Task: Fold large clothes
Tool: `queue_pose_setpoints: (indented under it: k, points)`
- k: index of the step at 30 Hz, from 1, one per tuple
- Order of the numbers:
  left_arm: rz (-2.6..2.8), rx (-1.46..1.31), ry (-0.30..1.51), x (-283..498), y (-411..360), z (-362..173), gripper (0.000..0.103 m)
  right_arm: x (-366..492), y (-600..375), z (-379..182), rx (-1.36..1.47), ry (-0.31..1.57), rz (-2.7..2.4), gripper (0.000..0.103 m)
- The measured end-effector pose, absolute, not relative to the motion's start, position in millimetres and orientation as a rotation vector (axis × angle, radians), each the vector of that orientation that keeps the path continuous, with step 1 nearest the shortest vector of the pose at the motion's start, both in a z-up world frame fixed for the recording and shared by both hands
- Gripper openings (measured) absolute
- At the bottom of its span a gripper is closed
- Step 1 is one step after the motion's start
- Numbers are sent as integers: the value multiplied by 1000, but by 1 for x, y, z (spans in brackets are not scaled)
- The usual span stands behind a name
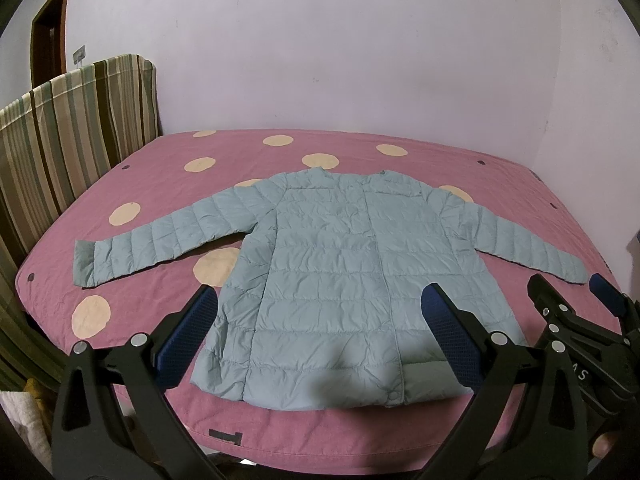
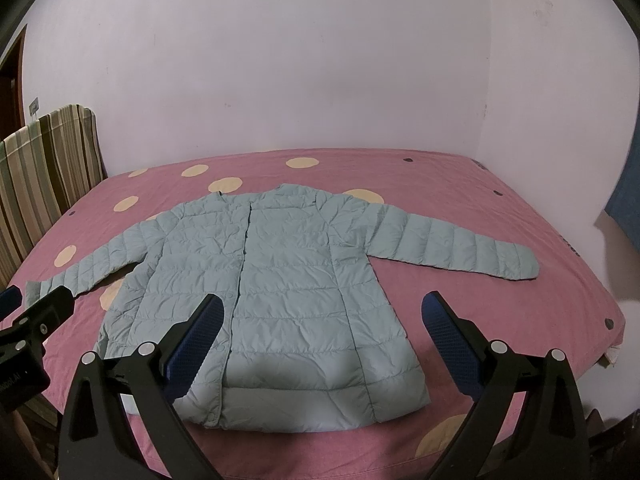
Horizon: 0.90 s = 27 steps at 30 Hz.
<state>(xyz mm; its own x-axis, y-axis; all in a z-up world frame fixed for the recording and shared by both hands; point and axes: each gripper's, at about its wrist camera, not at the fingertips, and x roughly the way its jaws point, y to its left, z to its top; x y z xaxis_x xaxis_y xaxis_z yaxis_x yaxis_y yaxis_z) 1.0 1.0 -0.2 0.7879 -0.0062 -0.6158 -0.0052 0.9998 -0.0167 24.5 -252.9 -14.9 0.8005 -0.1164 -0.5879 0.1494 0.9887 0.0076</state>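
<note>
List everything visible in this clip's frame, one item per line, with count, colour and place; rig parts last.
Puffer jacket: one, pale blue-green, spread flat on the bed, front up, both sleeves out to the sides.
Bed cover: one, pink with cream dots, under the jacket.
Striped cushion: one, green, cream and brown stripes, upright at the bed's left end.
Wall: pale lilac, behind the bed.
Door: one, brown, far left.
Left tongs: black with blue pads, open, above the jacket hem.
Right tongs: black with blue pads, open, above the hem.
</note>
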Motion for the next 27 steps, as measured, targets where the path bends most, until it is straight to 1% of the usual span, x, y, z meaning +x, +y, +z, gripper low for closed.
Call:
queue_pose_setpoints:
  k: [27]
  points:
    - [-1, -19, 666, 2, 1, 0, 101, 25, -251, -17, 53, 627, -143, 98]
